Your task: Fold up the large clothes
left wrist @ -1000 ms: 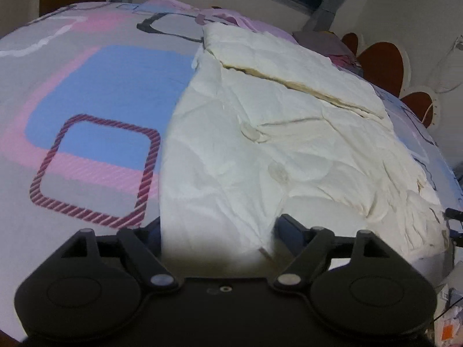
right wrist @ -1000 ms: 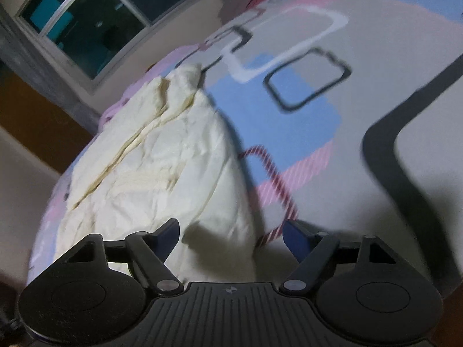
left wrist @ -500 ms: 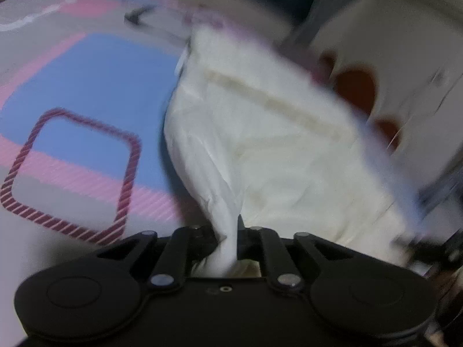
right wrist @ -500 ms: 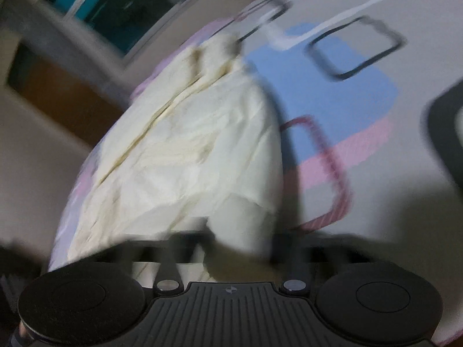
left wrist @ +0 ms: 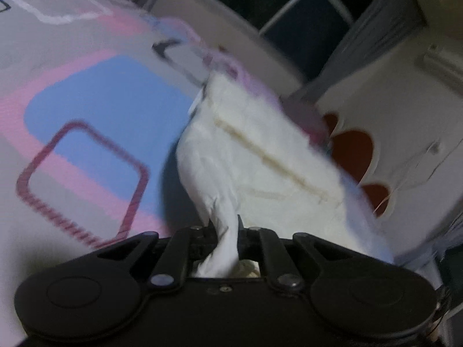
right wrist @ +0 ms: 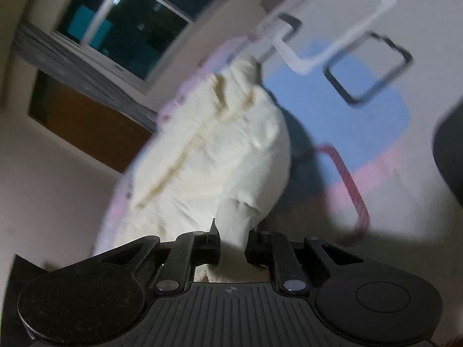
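Left gripper (left wrist: 227, 235) clamped tight on bunched edge of cream garment (left wrist: 260, 156). Right gripper (right wrist: 231, 243) pinches another bunch of same garment (right wrist: 208, 150), jaws narrow. Garment lies on patterned bedspread (left wrist: 95, 101), near edge pulled up into both grippers. Window (right wrist: 124, 26) behind bed. Frames blurred.

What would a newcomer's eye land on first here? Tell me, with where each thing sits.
First, the cream garment, bunched and pulled up off the patterned bedspread, its near edge pinched in the shut left gripper. In the right wrist view the same garment funnels into the right gripper, clamped between its fingers. Behind the bed, a dark window fills the upper left.
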### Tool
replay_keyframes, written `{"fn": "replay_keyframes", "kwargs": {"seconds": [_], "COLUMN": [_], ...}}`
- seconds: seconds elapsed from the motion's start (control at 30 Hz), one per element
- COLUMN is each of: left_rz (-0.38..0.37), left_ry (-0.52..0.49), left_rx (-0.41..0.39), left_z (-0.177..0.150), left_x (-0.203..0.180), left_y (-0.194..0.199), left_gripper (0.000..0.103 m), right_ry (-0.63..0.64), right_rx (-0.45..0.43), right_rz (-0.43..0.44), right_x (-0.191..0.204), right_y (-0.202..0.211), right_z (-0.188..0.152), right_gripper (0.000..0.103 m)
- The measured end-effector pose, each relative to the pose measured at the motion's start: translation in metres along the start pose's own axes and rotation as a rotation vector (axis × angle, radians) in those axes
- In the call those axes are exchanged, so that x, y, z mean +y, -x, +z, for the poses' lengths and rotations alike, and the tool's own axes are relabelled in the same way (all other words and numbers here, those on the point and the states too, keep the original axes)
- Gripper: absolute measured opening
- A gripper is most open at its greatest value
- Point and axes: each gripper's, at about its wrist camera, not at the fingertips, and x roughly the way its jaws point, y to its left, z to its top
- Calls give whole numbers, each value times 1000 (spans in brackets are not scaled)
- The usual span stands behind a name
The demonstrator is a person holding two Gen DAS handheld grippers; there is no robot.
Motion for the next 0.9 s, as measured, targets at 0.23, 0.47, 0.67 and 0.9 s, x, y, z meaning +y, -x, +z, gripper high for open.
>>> {"fn": "replay_keyframes", "kwargs": {"seconds": [0.23, 0.47, 0.67, 0.9], "left_rz": [-165, -222, -203, -125], "left_ry": [23, -26, -24, 13], "left_rx": [-182, -238, -187, -51], "left_z": [70, 156, 217, 264], "left_x": [-42, -79, -85, -51], "left_y": [-13, -76, -142, -258], "left_gripper": [7, 7, 7, 8], "right_ry": [30, 12, -97, -234], "right_rx": [-123, -175, -128, -56], "right_rz": [129, 149, 116, 49], "right_x": [52, 88, 75, 23], "right_y": [-6, -59, -146, -255], "right_z": [72, 172, 255, 306], "right_gripper": [13, 13, 13, 13]}}
